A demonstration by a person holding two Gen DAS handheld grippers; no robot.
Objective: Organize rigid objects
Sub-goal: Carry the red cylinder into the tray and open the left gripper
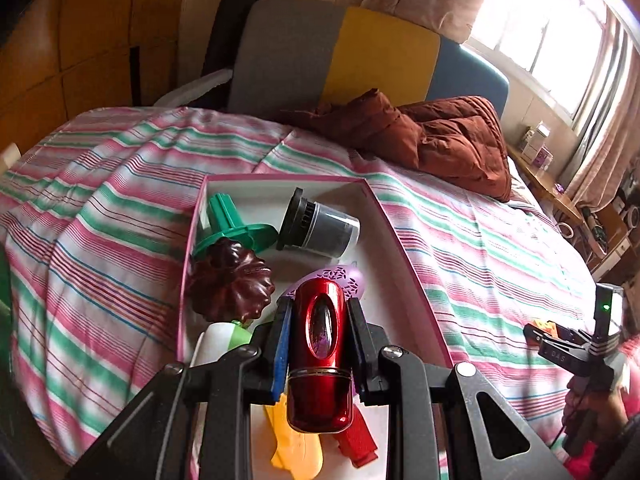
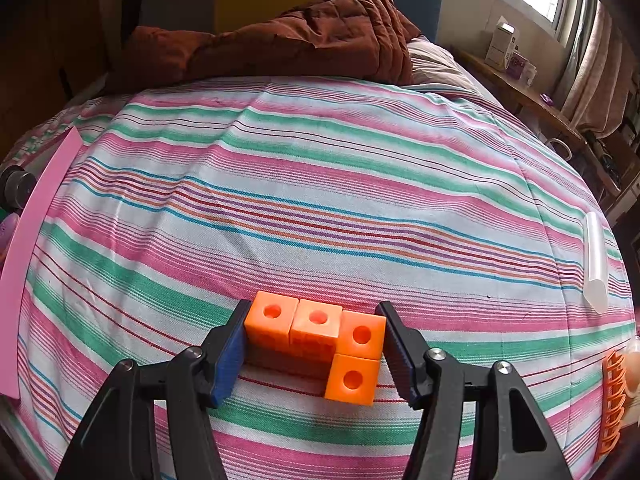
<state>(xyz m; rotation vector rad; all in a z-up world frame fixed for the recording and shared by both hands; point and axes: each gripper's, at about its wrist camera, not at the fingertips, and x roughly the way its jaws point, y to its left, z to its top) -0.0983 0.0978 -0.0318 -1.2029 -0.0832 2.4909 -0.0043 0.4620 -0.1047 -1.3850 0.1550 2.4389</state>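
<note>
My left gripper [image 1: 320,312] is shut on a shiny red capsule-shaped object [image 1: 320,356], held over the pink-rimmed white box [image 1: 404,240]. The box holds a green plastic piece [image 1: 228,224], a grey-black cylinder [image 1: 320,224], a dark brown ridged object [image 1: 232,284], a purple perforated piece [image 1: 340,276], and yellow [image 1: 296,448] and red [image 1: 356,444] pieces under the capsule. My right gripper [image 2: 314,332] is closed around an orange L-shaped block of linked cubes [image 2: 320,340] resting on the striped bedspread [image 2: 320,200]; both pads touch it. The right gripper also shows in the left wrist view [image 1: 560,340].
A brown quilted jacket [image 2: 280,36] lies at the head of the bed. A clear tube [image 2: 596,256] and an orange comb-like piece [image 2: 612,400] lie at the right. The box's pink edge [image 2: 32,248] is at the left. A wooden shelf [image 2: 532,96] runs beside the bed.
</note>
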